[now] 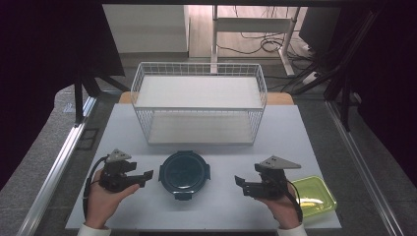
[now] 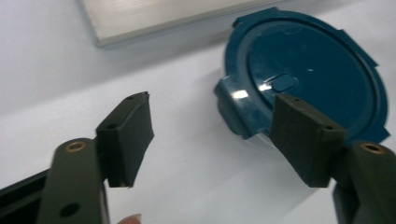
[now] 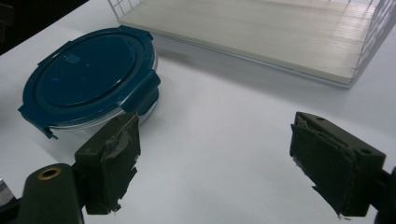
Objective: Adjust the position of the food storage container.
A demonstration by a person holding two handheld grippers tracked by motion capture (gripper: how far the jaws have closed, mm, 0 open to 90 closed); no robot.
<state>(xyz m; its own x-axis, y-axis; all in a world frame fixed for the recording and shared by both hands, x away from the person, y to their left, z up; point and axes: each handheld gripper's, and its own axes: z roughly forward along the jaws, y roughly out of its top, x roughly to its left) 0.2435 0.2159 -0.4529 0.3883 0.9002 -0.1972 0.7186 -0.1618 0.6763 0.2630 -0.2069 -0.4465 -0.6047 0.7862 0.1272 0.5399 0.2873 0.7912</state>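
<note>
Right now both my claws hover over the white table (image 1: 290,123), near its front edge. My left claw (image 1: 145,177) gapes wide with nothing between its pads, just left of the round blue-lidded container (image 1: 184,173), which sits mid-table toward the front edge. My right claw (image 1: 239,184) is spread wide too, unloaded, to the container's right. White wire basket (image 1: 198,101) sits at the far edge, behind the container. Yellow-green tray (image 1: 314,195) lies at the front right corner, beside my right hand (image 1: 282,204).
</note>
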